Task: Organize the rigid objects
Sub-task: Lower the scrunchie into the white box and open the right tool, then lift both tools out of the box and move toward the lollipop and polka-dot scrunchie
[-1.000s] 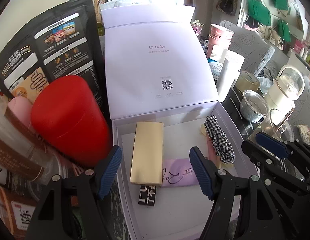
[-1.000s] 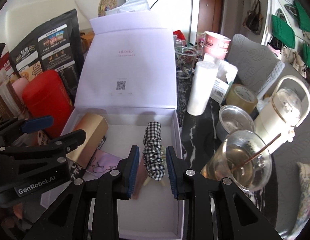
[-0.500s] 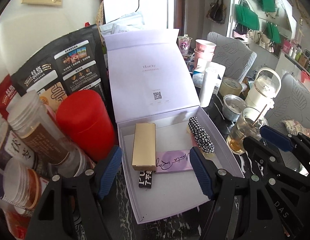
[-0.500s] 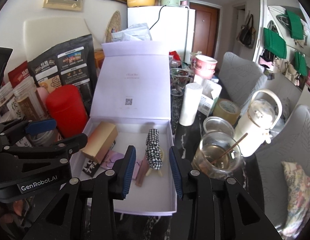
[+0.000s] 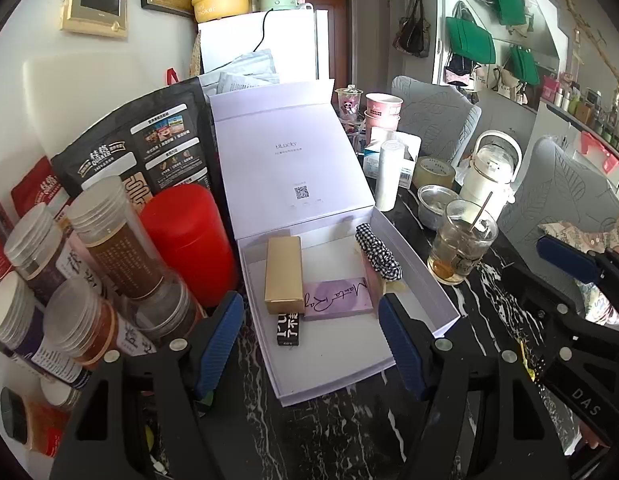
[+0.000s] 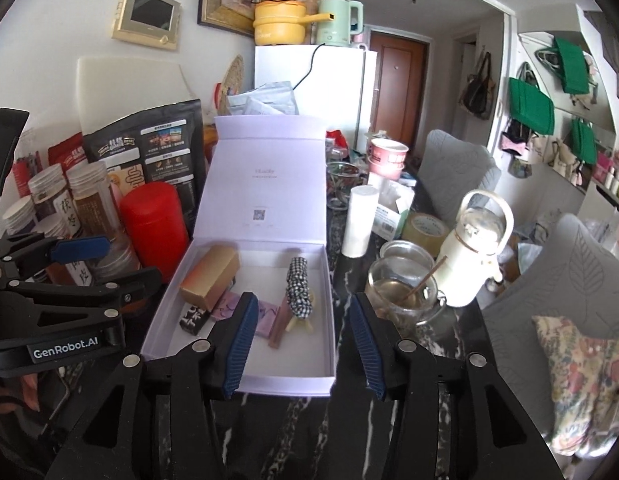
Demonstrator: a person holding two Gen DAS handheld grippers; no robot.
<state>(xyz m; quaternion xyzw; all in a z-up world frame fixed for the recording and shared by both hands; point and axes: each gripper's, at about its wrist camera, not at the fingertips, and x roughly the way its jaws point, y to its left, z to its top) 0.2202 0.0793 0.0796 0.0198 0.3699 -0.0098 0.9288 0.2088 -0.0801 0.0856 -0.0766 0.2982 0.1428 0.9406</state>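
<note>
On the dark marbled worktop (image 5: 489, 312), left to right: clear plastic jars with ribbed lids (image 5: 105, 240), a red cylindrical tin (image 5: 189, 236), then the open pale-lilac cardboard gift box (image 5: 425, 276) with its lid standing upright at the back, then a glass cup with a wooden stick (image 5: 461, 248) just beside the box's right wall.

Inside the box, also left to right: gold rectangular carton (image 5: 283, 274), long axis running front to back; a small black printed packet (image 5: 288, 330) poking out under its near end; a flat purple card box with script lettering (image 5: 337, 300), lying crosswise; a black-and-white checked fabric roll (image 5: 377, 250) by the right wall, running front to back over a pinkish strip.

Left claw (image 5: 311, 340) was spread, nothing between its blue pads; it hung above the box's near half, framing the gold carton and purple box. Right claw (image 6: 301, 344) was opening, nothing pinched; the checked roll lay ahead of it and just inside its left finger (image 6: 239, 344), apart from the pads.

Judgement: both claws sat short of and above the contents, pointing down into the box. Left claw was nearer the gold carton, right claw nearer the checked roll. Carton and roll both lay along the claws' pointing line, so a straight-in pinch across the narrow width looked feasible.
</note>
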